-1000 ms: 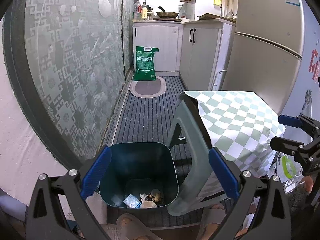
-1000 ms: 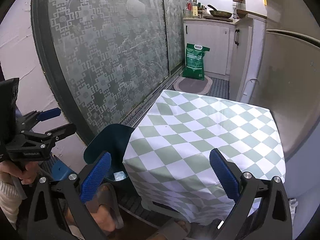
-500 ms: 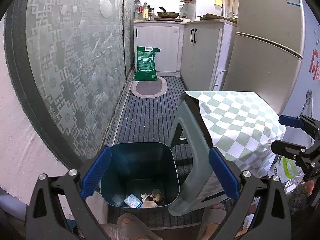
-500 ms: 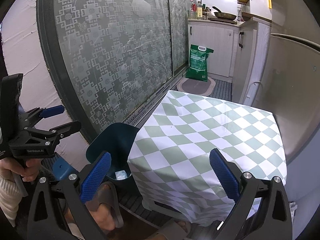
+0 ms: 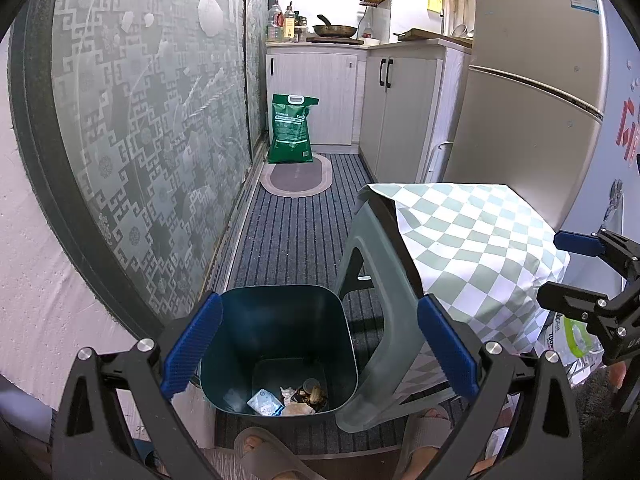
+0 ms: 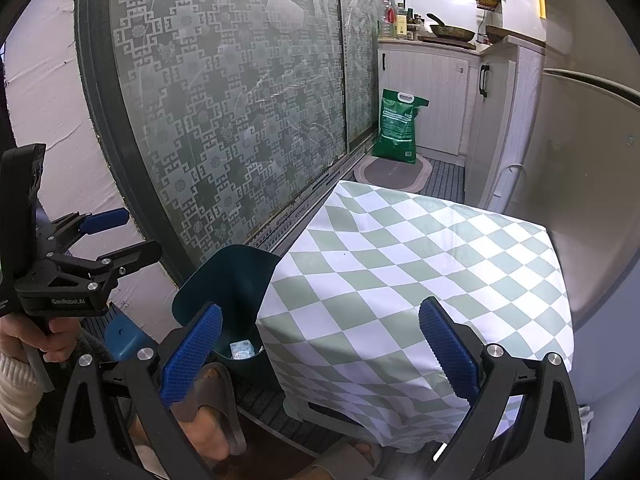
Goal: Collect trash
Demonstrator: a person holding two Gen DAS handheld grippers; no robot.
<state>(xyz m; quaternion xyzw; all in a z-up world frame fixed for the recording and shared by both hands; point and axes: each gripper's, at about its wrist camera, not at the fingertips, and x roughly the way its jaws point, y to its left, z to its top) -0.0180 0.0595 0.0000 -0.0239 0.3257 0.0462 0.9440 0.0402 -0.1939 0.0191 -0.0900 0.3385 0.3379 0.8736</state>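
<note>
Dark teal bin (image 5: 276,320) holds wrappers and scraps (image 5: 288,398); both hand-held grippers (image 5: 318,350) (image 6: 316,350) gape, empty.

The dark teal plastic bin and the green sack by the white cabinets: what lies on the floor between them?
In the left wrist view, striped grey floor matting, then a small oval rug before the sack; otherwise bare from the bin.

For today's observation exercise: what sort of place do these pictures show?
Most likely a small home kitchen: a fridge stands on the right, a frying pan and bottles sit on the white cabinets' counter, and a bin holds rubbish.
</note>
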